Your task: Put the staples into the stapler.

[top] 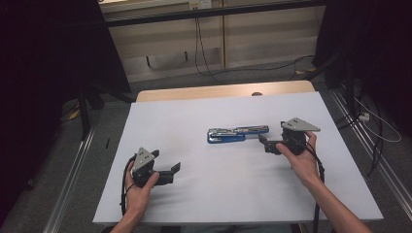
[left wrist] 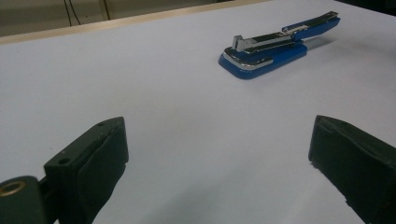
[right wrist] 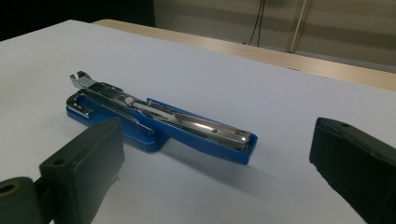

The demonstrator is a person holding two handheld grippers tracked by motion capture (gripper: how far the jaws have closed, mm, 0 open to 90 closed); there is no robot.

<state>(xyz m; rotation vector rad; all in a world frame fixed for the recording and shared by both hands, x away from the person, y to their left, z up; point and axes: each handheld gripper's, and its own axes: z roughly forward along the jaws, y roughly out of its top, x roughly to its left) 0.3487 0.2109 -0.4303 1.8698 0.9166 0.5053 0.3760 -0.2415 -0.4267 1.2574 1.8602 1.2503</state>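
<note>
A blue stapler (top: 237, 134) is seen lying flat on the white worktop (top: 204, 194), a bit past centre toward 1 o'clock in the high view. It's swung open, so the chrome staple channel is exposed along the top and the long arm is laid out toward 3 o'clock.

The left tool (top: 167, 173) is held low at about 7 o'clock on the worktop, gripped from behind by the left hand (top: 138, 191). Its jaws are spread wide and nothing is held between them. In the left gripper view the stapler (left wrist: 275, 46) is seen well ahead, up toward 1 o'clock, well apart from the tool (left wrist: 219, 163).

The right tool (top: 268, 143) is held by the right hand (top: 303, 162) at roughly 3 o'clock, jaws pointed toward 9 o'clock at the stapler's long end and also wide open with nothing gripped. In the right gripper view the stapler (right wrist: 159, 121) sits just beyond the tool (right wrist: 217, 163), near but not touching as far as can be told.

A wooden strip (top: 218, 91) is visible along the worktop's far edge, and cables (top: 369, 126) are trailed over the floor at 3 o'clock.
</note>
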